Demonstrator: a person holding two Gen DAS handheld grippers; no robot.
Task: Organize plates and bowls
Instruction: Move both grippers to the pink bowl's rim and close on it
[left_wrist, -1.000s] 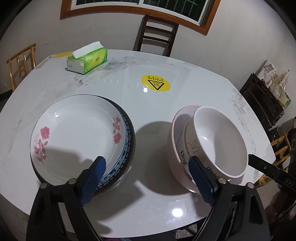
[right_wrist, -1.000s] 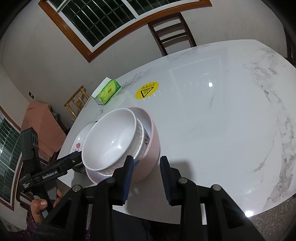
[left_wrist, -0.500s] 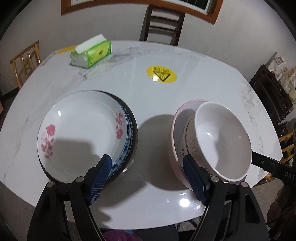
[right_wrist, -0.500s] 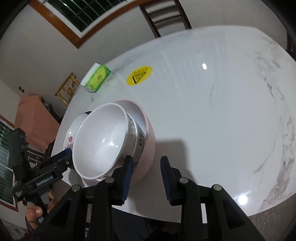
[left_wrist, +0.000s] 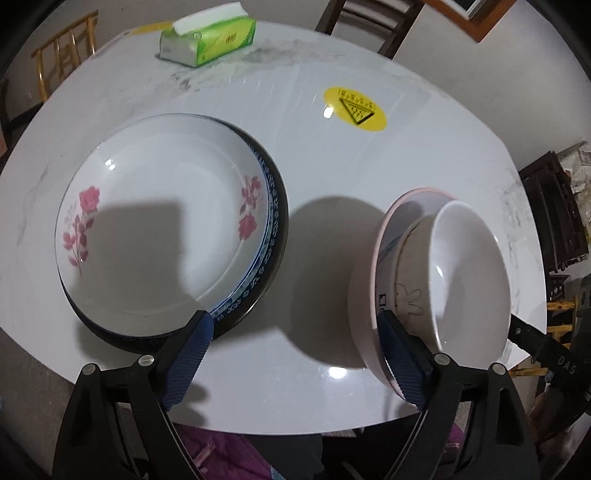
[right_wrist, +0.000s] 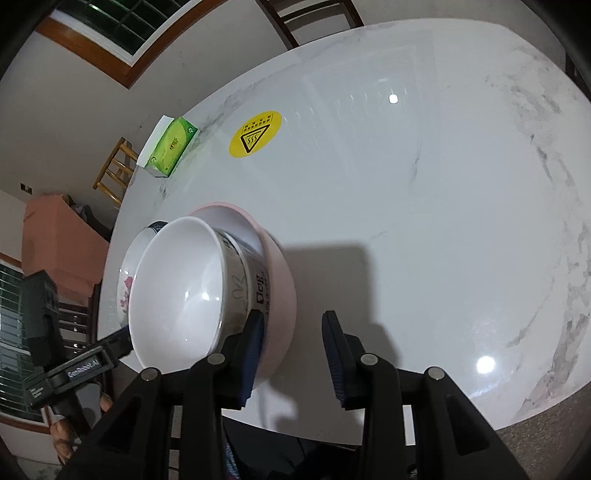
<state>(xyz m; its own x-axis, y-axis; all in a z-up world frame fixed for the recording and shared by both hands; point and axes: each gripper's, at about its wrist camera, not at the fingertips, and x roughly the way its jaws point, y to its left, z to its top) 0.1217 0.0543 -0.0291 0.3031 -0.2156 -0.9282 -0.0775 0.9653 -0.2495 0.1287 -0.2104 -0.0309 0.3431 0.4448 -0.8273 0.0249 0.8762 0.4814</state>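
Note:
On the white marble table (left_wrist: 332, 177) a stack of plates (left_wrist: 166, 229) sits at the left: a white plate with pink flowers on a blue-patterned plate and a dark one. To the right stand nested bowls: a white bowl (left_wrist: 469, 280) in a printed bowl, both tilted inside a pink bowl (left_wrist: 364, 325). My left gripper (left_wrist: 295, 336) hovers over bare table between the two stacks, its jaws opening with nothing between them. My right gripper (right_wrist: 293, 332) is open just right of the pink bowl (right_wrist: 282, 295), its left finger in front of the bowl's wall.
A green tissue box (left_wrist: 207, 40) lies at the table's far side and a yellow warning sticker (left_wrist: 354, 109) marks the middle. A wooden chair (left_wrist: 362, 22) stands behind. The table's near edge (left_wrist: 295, 428) runs just under both grippers. Right half of the tabletop (right_wrist: 443, 221) is bare.
Both cameras have tipped further down over the table. My left jaws narrowed a little, then widened again. My right gripper has drawn closer to the pink bowl. Plates and bowls have stayed put.

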